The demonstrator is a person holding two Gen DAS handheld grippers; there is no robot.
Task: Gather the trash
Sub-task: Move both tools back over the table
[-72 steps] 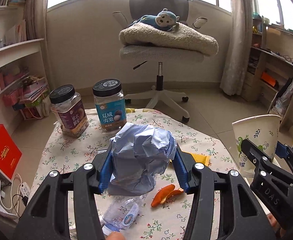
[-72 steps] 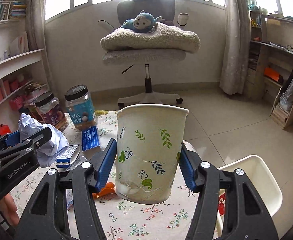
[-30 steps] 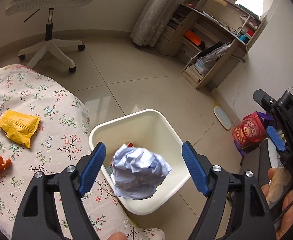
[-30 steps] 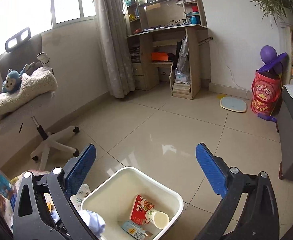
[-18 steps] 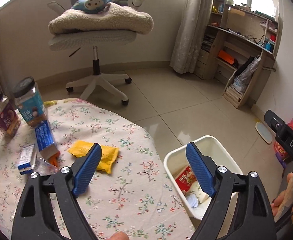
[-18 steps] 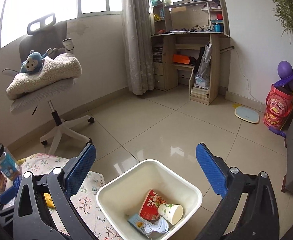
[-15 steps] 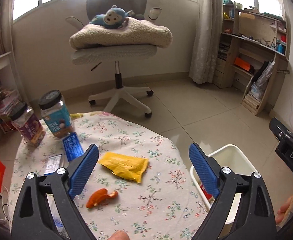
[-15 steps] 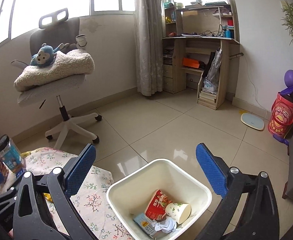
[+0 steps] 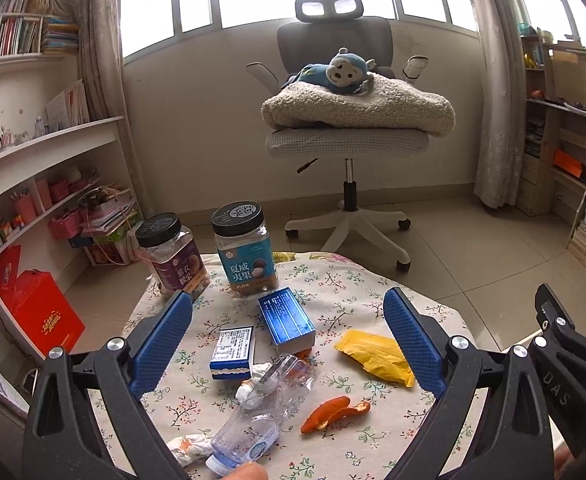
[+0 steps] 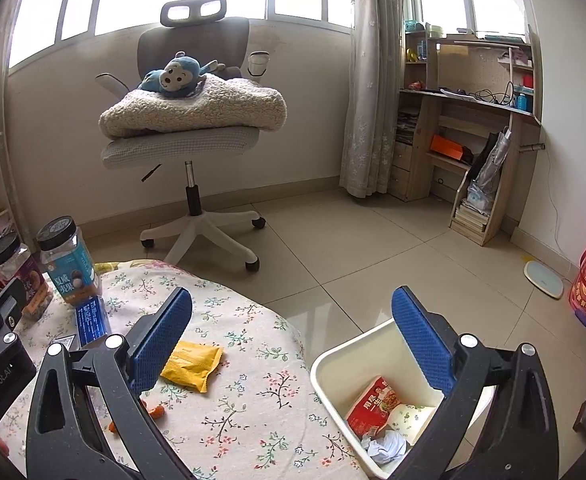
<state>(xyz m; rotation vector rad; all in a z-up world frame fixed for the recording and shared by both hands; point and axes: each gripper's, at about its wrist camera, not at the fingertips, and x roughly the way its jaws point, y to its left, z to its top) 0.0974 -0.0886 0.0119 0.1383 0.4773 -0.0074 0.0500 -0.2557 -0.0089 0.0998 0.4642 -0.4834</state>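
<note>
both grippers have let go of what they held a moment ago: the crumpled paper [image 10: 389, 449] and the paper cup [image 10: 411, 416] now lie in the white bin [image 10: 335, 364], next to a red packet [image 10: 373, 404]. the left gripper [image 9: 289, 340] has swung back over the desk [image 9: 357, 288], and its jaws have just been opening. they stand wide apart with nothing between them.

going left to right on the flowered desk cloth: a jar with a purple label [image 9: 175, 256], then a jar with a blue label [image 9: 247, 256] beside it. in front of the jars lie a small white and blue box [image 9: 232, 347] and a bigger blue box [image 9: 287, 318], close together. nearer the camera lies a clear plastic bottle [image 9: 265, 408] on its side, with a bit of crumpled wrapper [image 9: 187, 446] by its cap end. orange peel [image 9: 333, 412] lies to the right of the bottle. a yellow packet [image 9: 375, 356] lies near the right edge of the desk.

the right gripper [image 10: 291, 340] has its jaws wide apart too, and they hold nothing. it hangs over the desk edge, with the bin on the floor just beside the desk.
</note>
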